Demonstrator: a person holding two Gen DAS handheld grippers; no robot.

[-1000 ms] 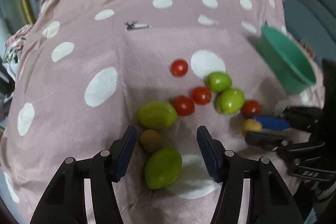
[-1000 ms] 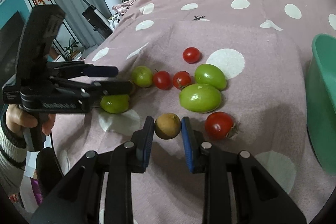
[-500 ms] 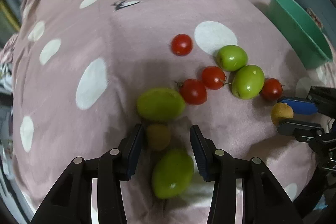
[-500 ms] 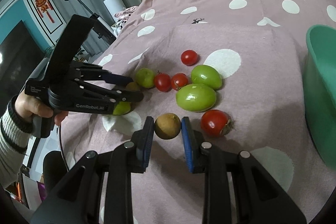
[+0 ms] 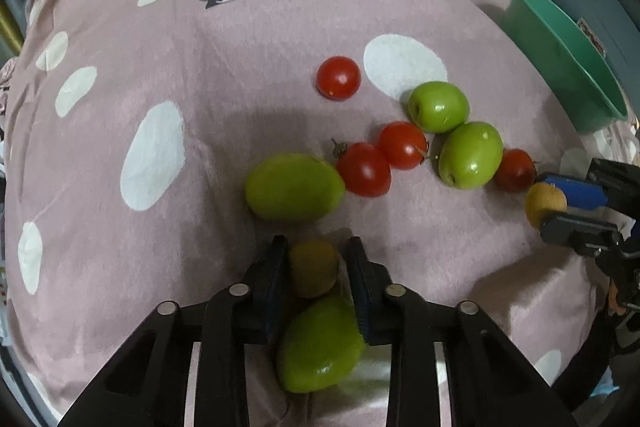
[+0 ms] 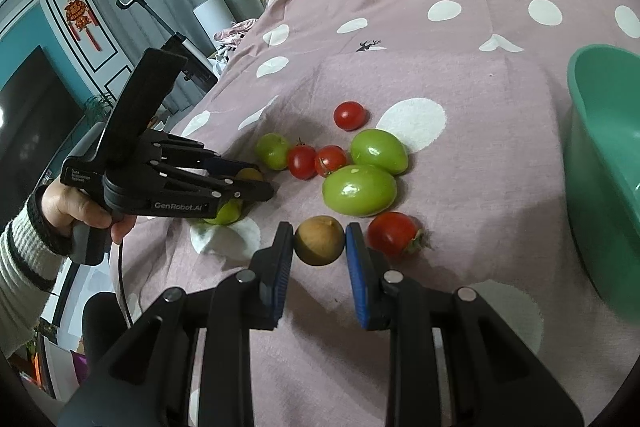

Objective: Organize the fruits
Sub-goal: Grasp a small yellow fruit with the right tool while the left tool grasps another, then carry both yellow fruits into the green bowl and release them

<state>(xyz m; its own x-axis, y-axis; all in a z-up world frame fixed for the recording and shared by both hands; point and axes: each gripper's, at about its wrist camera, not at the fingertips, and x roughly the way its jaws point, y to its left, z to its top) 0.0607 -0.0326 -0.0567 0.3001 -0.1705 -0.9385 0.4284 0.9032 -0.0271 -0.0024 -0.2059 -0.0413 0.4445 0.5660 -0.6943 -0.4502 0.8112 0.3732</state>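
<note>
Fruits lie on a pink polka-dot cloth. My left gripper is shut on a small brown fruit, with a green fruit just below it and another green fruit ahead. My right gripper is shut on a second small brown fruit, also seen in the left wrist view. Several red tomatoes and green fruits lie in a cluster between the grippers.
A green plastic basin stands at the right edge of the cloth; it also shows in the left wrist view. The hand holding the left gripper is at the left. Curtains and furniture lie beyond the cloth.
My left gripper moved forward and closed on the small brown fruit. My right gripper stayed shut on its brown fruit and barely moved.
</note>
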